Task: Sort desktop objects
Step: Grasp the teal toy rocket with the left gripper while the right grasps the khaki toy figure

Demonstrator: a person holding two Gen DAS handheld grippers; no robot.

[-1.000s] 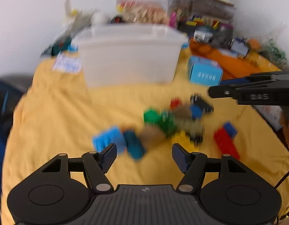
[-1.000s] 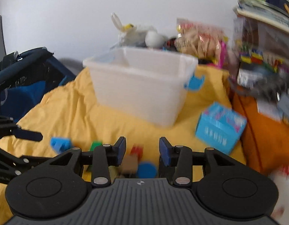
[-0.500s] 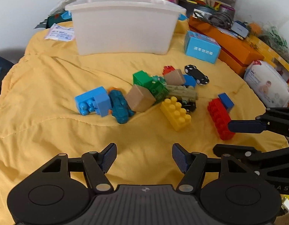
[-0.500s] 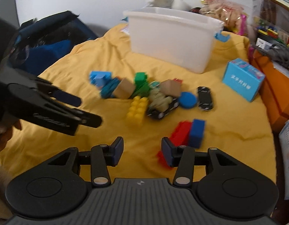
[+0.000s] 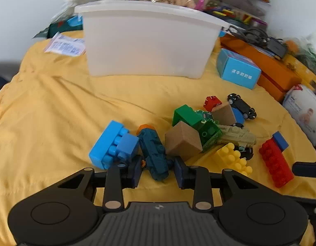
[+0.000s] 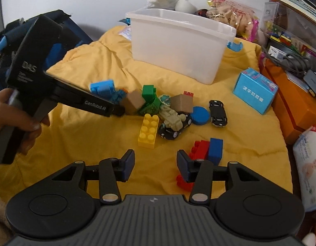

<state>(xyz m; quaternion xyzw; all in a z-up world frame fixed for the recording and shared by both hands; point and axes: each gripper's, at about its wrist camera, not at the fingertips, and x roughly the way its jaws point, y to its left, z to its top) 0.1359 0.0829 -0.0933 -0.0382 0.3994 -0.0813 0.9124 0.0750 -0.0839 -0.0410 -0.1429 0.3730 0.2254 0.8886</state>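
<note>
Picking step in hand, first toy of the heap; left claw low over the yellow quilt, jaws closing around the near end of the dark teal toy train; train between the pads, but firm contact not yet plain, so no hold claimed. Train lying at the near left of the heap, touching the light blue brick on one side and the brown cube on the other. Right claw part open and empty, hovering near the red brick and the dark blue block at the near right of the heap; neither between its pads. Rest of the heap mid-quilt: green brick, yellow brick, olive toy vehicle, black toy car. White plastic bin toward the far edge of the quilt, well apart from the heap; likely the goal.

Next, probably: finish the squeeze, lift straight up so the neighbours stay put, carry over the bin rim, release; crowded flanks a risk of dragging the blue brick along.
</note>
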